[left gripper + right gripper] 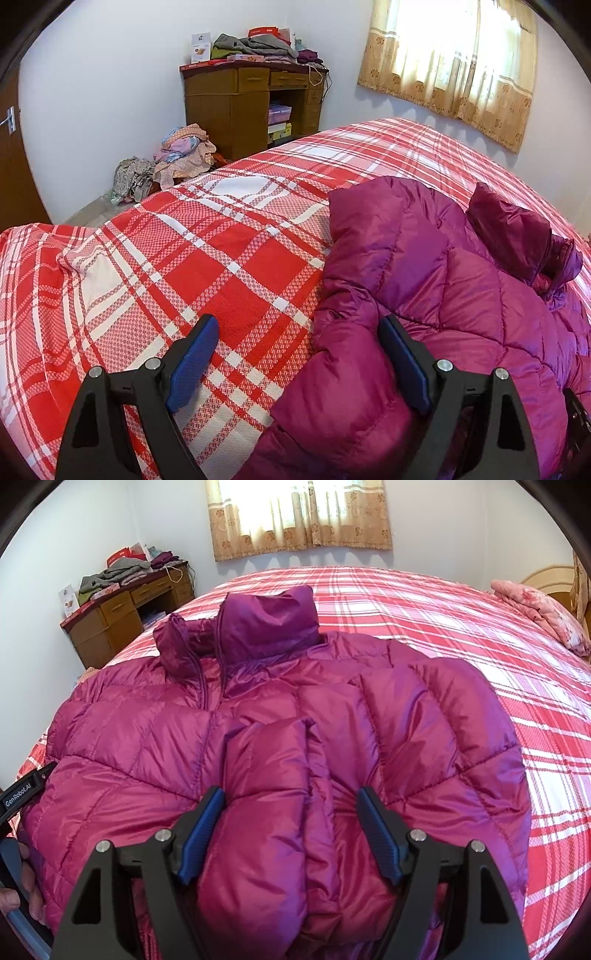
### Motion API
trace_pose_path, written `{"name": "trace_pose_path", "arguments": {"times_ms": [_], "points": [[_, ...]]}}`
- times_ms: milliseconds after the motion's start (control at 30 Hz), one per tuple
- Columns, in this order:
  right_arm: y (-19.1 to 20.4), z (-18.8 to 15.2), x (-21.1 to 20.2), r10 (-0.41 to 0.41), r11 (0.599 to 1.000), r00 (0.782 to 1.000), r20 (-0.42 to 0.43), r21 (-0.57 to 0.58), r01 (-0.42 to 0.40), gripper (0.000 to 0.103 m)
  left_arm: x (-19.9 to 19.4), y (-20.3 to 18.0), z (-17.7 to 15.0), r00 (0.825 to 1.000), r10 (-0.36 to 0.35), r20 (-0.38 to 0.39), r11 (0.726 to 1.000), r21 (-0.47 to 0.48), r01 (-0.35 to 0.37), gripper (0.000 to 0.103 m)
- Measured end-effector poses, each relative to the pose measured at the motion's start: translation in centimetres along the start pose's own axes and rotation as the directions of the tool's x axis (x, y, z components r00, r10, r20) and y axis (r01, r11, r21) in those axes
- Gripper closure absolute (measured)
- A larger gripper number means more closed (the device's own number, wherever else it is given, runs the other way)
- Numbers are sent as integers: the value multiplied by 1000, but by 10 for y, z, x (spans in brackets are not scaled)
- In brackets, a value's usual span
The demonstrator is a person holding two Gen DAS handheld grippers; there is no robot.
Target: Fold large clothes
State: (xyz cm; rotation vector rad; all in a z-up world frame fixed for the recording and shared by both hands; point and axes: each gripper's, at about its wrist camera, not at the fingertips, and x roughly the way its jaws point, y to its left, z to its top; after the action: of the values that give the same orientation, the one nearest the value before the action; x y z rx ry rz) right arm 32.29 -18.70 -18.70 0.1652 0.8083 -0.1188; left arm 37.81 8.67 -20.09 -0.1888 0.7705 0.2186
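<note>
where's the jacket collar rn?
Right wrist view: the collar stands up at the far end of the magenta jacket, upper centre, on the plaid bedspread, desk to its left.

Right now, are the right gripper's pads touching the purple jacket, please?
Cannot tell: in the right wrist view the jacket bulges between the right gripper, but contact with its pads isn't plain.

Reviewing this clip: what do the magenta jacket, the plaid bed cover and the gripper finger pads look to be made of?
Magenta jacket: thin, glossy synthetic shell, likely nylon or polyester, with puffy stitched quilting; filling unseen.
Plaid bed cover: matte woven cloth, probably cotton or a blend; a fine checked weave shows.
Finger pads: blue, finely textured, apparently rubber or plastic, on black matte plastic-looking arms.
</note>
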Motion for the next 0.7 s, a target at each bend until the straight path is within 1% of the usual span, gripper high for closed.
{"name": "trace_pose_path", "arguments": {"times_ms": [33,100,133,200,300,333,367,433,467,533,567,600,633,700], "points": [[-1,1,-3,7,1000,1000,8,6,-7,18,0,0,0,1000,-2,-1,1000,-2,2,14],[-6,4,-11,0,1000,999,37,28,-1,17,0,0,1,1000,2,-5,1000,3,-2,14],[-10,9,-15,10,999,999,51,45,-13,17,-1,-1,0,1000,4,-8,1000,5,-4,14],[-18,27,-17,59,994,997,55,91,-64,16,-2,-2,1,1000,1,-14,1000,6,-1,14],[-24,64,-8,71,985,995,68,150,-80,12,-1,-2,3,1000,-3,-23,1000,12,4,14],[-27,83,2,68,978,996,58,191,-78,7,-2,-2,4,1000,-4,-25,1000,16,5,14],[-29,95,12,91,969,995,41,229,-98,5,-3,-2,5,999,-16,-30,1000,23,17,14],[-33,121,36,144,939,990,-4,317,-135,5,-9,-2,12,998,-54,-43,998,37,55,14],[-35,130,45,154,929,988,-16,342,-139,5,-16,-4,19,998,-60,-26,997,56,62,14],[-34,143,60,146,926,988,-47,358,-120,5,-27,-12,34,999,-47,24,995,84,45,14],[-33,147,68,146,927,987,-65,356,-114,5,-34,-20,48,997,-50,61,994,99,44,14],[-33,149,75,150,927,985,-82,357,-111,5,-36,-27,57,995,-56,80,994,101,48,14],[-33,149,80,157,927,983,-96,359,-113,5,-36,-34,66,993,-66,93,993,100,57,14],[-34,145,92,185,925,971,-149,361,-121,6,-29,-55,87,992,-97,79,990,114,88,14]]}}
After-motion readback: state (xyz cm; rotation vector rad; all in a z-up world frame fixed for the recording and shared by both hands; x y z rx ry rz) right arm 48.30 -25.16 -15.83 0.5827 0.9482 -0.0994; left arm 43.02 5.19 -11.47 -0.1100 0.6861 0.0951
